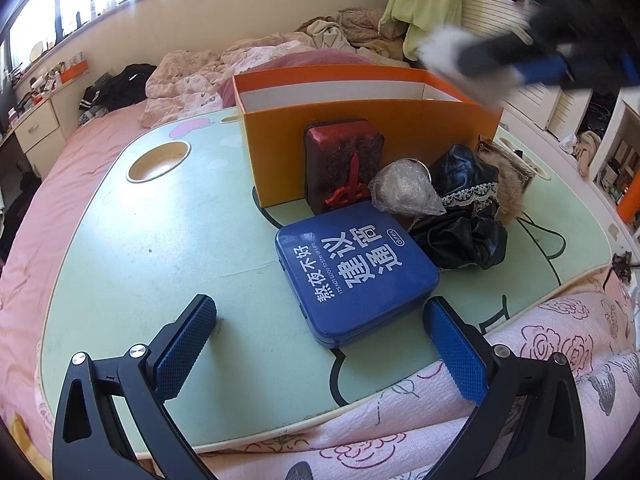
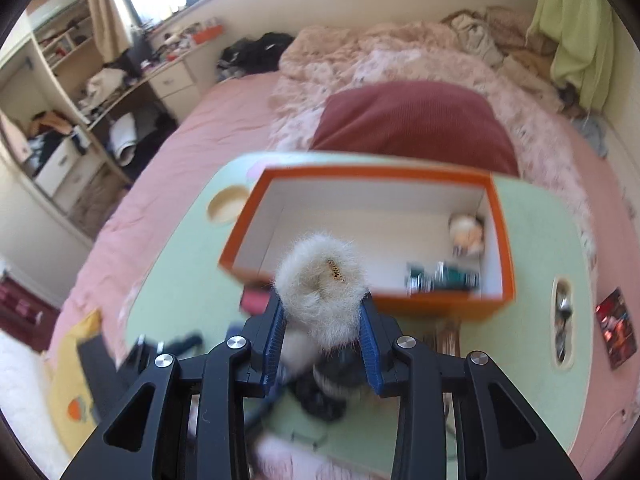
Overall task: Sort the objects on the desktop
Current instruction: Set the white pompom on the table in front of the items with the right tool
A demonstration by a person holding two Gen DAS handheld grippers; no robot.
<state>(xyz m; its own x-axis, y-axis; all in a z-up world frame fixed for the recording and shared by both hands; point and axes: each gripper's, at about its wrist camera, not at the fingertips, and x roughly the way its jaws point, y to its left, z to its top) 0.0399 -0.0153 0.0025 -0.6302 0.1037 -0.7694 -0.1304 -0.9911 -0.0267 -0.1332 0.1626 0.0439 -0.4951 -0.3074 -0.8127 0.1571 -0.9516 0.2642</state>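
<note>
— Fluffy white fur, that's what the right gripper has: a pale fur ring squeezed between its blue pads, sticking out past the fingertips with its open centre facing the camera.

— Where does it sit relative to the box?

— Ahead of the ring and lower lies the orange box, its long side running across the view. The ring overlaps the box's near wall towards the left end, so I judge the drop wants only a short push forward over that wall. A few small items already lie at the right end; the left end is bare white.

— And the other hand?

— The left gripper hangs over the green table with its jaws wide apart, holding nothing. A blue tin lies just in front of it, partly between the fingers but not touched. From there the right gripper shows as a blur above the box's far right corner, so the right is plainly nearer the box.
</note>
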